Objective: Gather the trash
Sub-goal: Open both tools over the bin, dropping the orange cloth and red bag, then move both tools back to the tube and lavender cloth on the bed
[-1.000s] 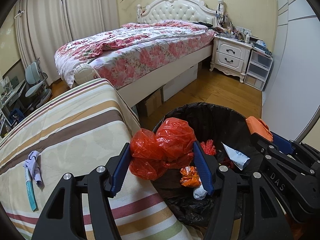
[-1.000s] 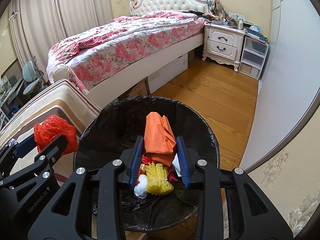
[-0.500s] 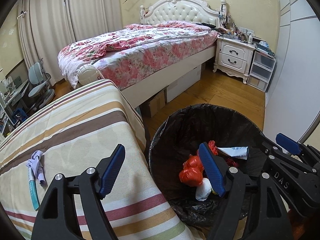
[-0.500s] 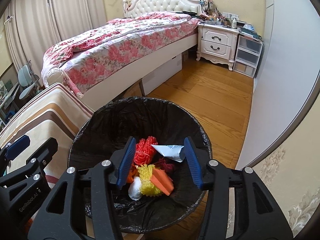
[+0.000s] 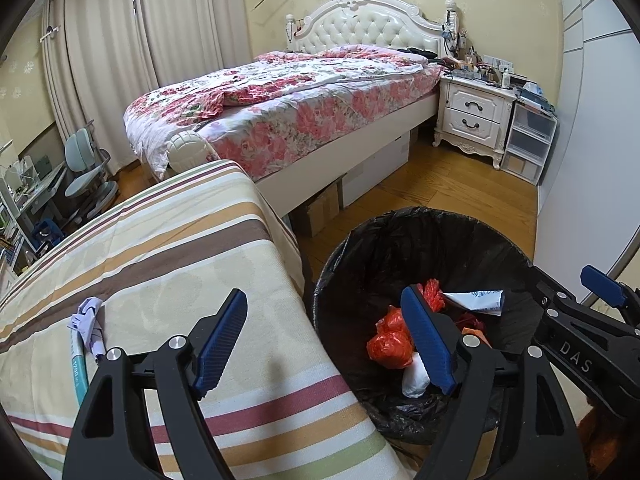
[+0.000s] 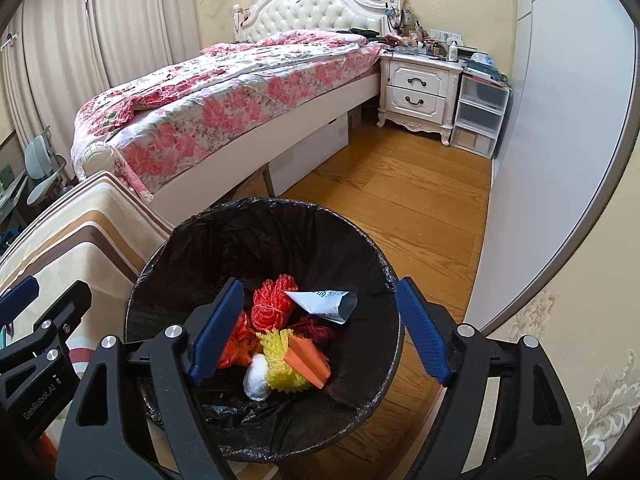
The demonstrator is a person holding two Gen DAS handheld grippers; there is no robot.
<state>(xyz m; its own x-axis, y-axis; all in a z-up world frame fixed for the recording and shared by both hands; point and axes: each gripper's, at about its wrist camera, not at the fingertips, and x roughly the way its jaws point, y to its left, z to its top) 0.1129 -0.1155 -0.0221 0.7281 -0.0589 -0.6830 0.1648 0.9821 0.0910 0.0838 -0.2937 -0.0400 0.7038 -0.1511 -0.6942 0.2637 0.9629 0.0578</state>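
**Both grippers released over bin; table trash still to be collected**

The trash bin (image 6: 264, 240), lined with a black bag, was seen on the wooden floor (image 6: 400, 208), just right of the striped table (image 5: 160, 260). Dropped trash was seen lying at its bottom: a red plastic bag (image 5: 390, 346), a red net bundle (image 6: 272, 300), a yellow net (image 6: 282, 364), an orange carton (image 6: 308, 360), a white wad (image 6: 256, 378) and a squeezed tube (image 6: 326, 300).

The right gripper (image 6: 318, 328) was held above the bin, jaws opening, nothing pressed between the pads; the items were seen well below them. The left gripper (image 5: 326, 340) was held straddling the table edge and the bin's near-left rim, jaws also opening, nothing gripped.

On the table's near-left part, a crumpled lilac paper (image 5: 88, 322) and a teal tube (image 5: 78, 364) beside it were left uncollected. These were judged the likely next targets.

For the step in hand, the release was judged best finished with jaws fully spread above the bag, so nothing clings to the pads. The liner should not be snagged when the grippers are lifted out. For the paper, a low approach by the left gripper would be needed, pads closed across the crumple, not on the cloth. The tube, lying flat, was judged harder: it should be pinched across its width.

Far behind, a floral bed (image 5: 300, 108), a white nightstand (image 6: 416, 92) and curtains (image 5: 120, 60) were noted.
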